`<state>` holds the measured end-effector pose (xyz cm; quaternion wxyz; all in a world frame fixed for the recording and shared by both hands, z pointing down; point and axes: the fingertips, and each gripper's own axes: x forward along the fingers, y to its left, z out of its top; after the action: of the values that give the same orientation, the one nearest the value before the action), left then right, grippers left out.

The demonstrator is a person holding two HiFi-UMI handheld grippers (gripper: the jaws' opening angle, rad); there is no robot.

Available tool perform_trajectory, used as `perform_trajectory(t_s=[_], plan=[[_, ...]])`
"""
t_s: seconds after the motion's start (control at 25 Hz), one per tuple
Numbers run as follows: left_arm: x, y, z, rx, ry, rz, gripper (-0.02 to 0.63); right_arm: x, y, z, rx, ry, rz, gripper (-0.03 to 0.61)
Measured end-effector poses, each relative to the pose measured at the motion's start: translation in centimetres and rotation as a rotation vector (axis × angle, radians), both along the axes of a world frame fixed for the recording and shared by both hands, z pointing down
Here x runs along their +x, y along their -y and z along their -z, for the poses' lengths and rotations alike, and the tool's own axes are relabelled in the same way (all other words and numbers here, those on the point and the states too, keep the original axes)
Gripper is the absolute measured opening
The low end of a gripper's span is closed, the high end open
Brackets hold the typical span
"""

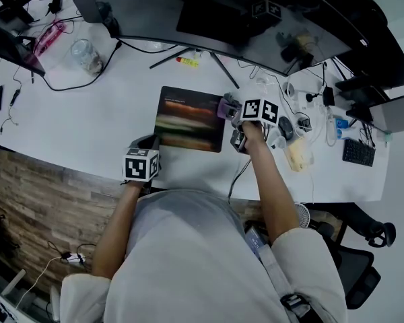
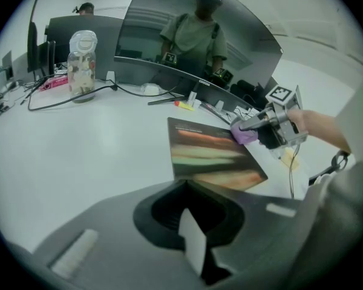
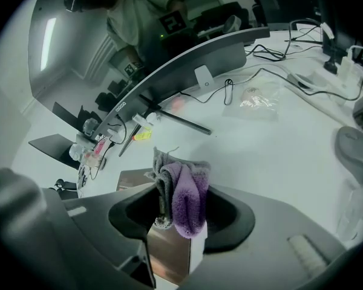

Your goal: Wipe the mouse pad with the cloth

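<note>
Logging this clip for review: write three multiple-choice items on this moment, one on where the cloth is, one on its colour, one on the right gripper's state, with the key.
1. Where is the cloth relative to the pad?
A. at its right edge
B. beyond its left edge
C. under it

2. What colour is the cloth?
A. yellow
B. purple and grey
C. red

3. How is the right gripper?
A. open, empty
B. shut on a cable
C. shut on the cloth

Key:
1 A: the head view shows it at the pad's right edge.
2 B: the right gripper view shows purple and grey folds.
3 C: the cloth stands pinched between its jaws.
</note>
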<state>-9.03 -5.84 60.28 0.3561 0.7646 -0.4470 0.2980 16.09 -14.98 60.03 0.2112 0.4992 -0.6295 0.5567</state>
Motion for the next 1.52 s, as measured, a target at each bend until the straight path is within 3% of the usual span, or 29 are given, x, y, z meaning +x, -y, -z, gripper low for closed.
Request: perform_trajectory(t_s=[0.48,0.68,1.52], plan=[[-0.1,0.0,0.0,-0.005,-0.004,0.002,0.0,2.6,-1.2,0.1,0.002,-0.058,-0.02,0.199],[-0.1,0.0,0.0,-0.001,-0.003,0.001,0.0,2.8,-1.8,0.8,0.02,-0.034,-0.031,0.199],[0.1,0.0,0.0,0.001,-0.003,0.001,0.0,-8.5,-2.1,2.1,0.029,0.241,0.049,0.199]])
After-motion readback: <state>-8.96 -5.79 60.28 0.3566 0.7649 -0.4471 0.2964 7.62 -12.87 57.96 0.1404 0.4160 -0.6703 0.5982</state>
